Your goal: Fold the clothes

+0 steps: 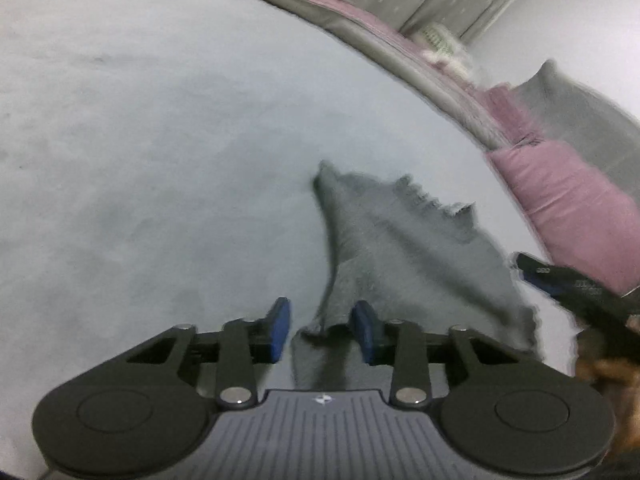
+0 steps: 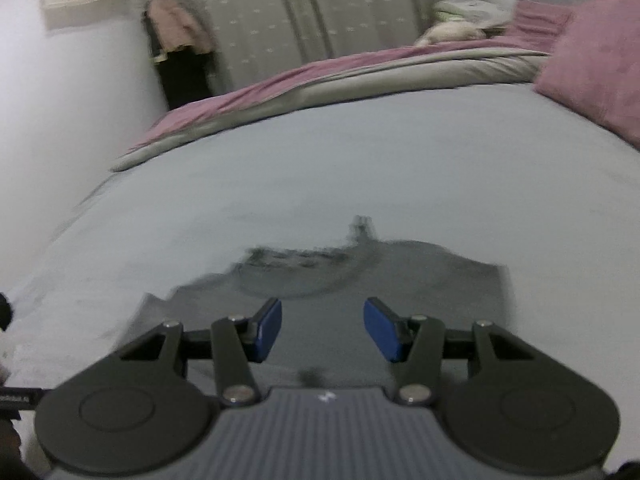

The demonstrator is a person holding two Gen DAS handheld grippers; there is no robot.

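Note:
A grey garment (image 1: 404, 248) lies rumpled on the pale bed sheet (image 1: 160, 160), reaching from the middle toward the lower right. One ridge of it runs in between the blue pads of my left gripper (image 1: 322, 332), whose jaws stand open around it. In the right wrist view the same garment (image 2: 360, 280) is spread flatter. My right gripper (image 2: 323, 330) hovers low over its near part, open with nothing clamped. The right gripper (image 1: 560, 280) also shows at the right edge of the left wrist view, blurred.
A pink pillow (image 2: 596, 60) lies at the right of the bed. A folded pink and grey duvet (image 2: 320, 80) lines the far edge. Patterned curtains (image 2: 320, 8), hanging clothes (image 2: 176, 24) and a white wall (image 2: 60, 100) stand beyond. The sheet (image 2: 360, 168) stretches wide.

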